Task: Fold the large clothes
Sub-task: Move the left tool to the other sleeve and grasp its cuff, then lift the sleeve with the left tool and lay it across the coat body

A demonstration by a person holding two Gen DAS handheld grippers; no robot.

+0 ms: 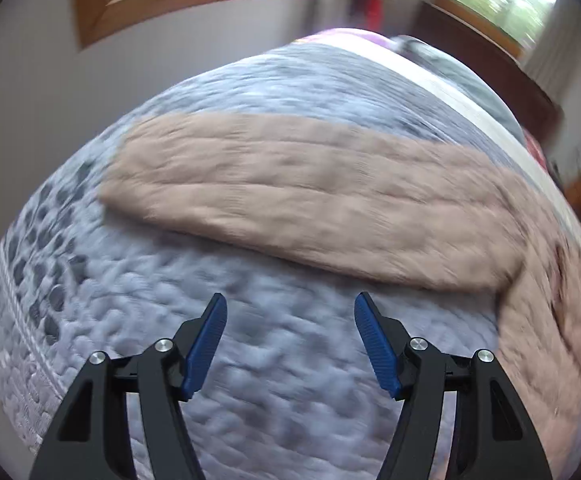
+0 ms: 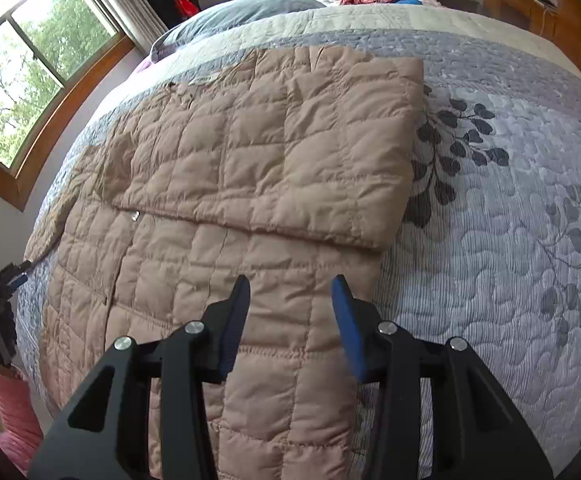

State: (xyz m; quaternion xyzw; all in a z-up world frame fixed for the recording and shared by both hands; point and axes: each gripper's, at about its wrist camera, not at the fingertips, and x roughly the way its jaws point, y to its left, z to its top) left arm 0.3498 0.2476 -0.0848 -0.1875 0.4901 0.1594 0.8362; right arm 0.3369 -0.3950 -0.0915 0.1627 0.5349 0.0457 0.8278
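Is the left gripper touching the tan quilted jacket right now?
Apart. The left wrist view shows the open left gripper over bare bedspread, short of the jacket.

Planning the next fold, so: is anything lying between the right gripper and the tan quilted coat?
Nothing visible. The right gripper hangs open directly over the tan quilted coat, with only air between.

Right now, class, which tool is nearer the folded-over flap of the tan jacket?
Right. The right tool hovers over the jacket just below the flap; the left tool is over bare quilt, beside the sleeve.
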